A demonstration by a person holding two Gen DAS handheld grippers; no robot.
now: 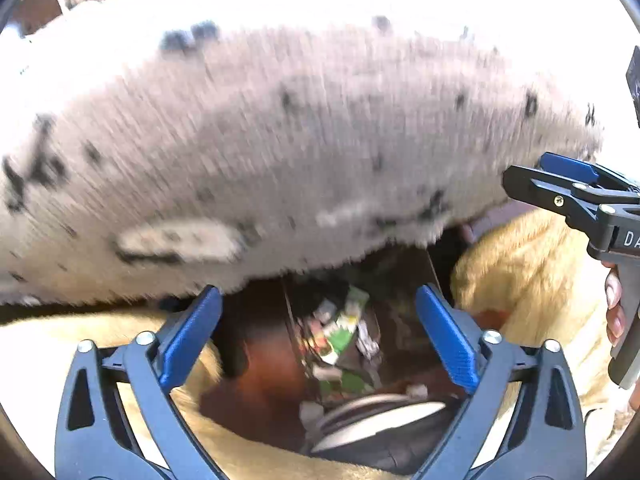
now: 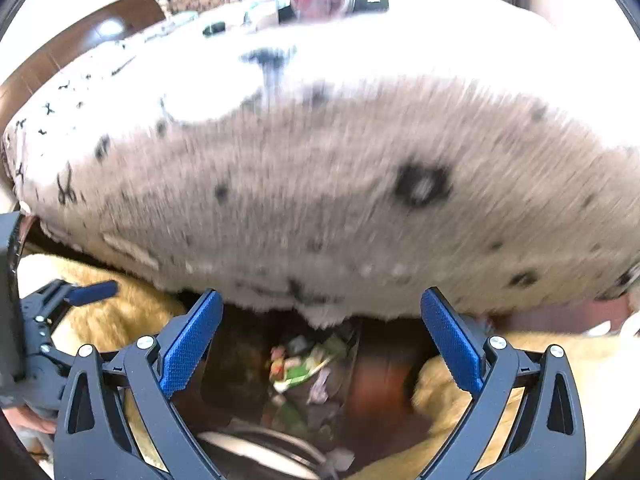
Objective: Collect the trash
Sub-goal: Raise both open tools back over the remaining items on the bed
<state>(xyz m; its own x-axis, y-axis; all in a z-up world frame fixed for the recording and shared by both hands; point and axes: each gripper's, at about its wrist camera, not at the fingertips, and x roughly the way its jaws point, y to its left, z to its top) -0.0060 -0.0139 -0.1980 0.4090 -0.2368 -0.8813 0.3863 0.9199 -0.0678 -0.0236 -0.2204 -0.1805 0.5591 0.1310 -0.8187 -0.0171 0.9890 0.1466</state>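
While both views are smeared by blur, the left gripper point(image 1: 318, 336) shows its blue fingers spread wide with nothing between them, above a dark bin point(image 1: 404, 320) holding crumpled wrappers point(image 1: 340, 328) and green packaging. To its right, the right gripper point(image 2: 320, 338) likewise has its fingers spread apart and empty over the same trash. A white furry blanket with black marks point(image 2: 320, 168) hangs over the bin's far side, and tan fleece point(image 1: 520, 272) lies beside it

Motion-blurred spotted blanket point(image 1: 280, 140), wrappers point(image 2: 304, 364) indistinct.
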